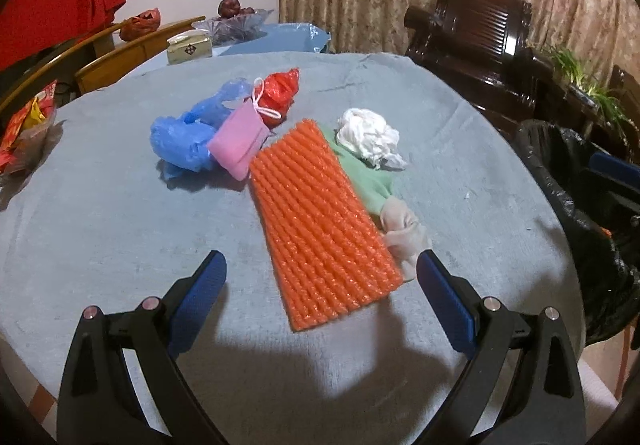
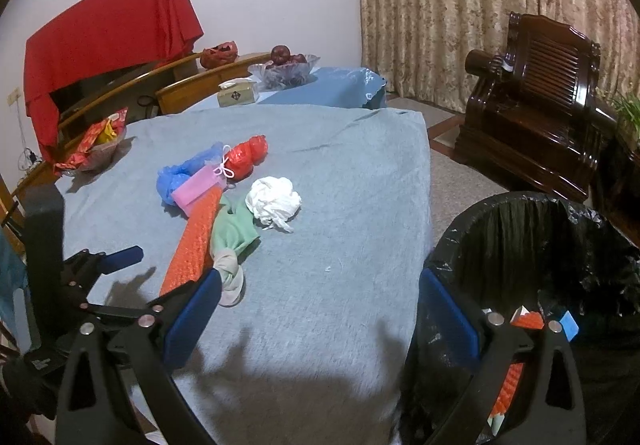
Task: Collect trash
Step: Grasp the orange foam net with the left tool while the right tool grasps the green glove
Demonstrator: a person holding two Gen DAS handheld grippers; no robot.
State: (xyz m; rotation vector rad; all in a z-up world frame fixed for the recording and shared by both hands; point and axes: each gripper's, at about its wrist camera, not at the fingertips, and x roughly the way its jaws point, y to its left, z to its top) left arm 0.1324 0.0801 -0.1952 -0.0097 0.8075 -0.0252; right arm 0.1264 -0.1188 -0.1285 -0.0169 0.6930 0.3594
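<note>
My left tool [image 1: 320,269] gapes apart over the orange foam net [image 1: 320,221]; right tool [image 2: 320,289] apart, empty, bin [image 2: 520,205] right, contents unclear.

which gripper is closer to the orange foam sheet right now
Left. The left gripper hangs open directly over the near end of the orange foam sheet. The right gripper, also open, sits off to its right, beside the black trash bin.
</note>
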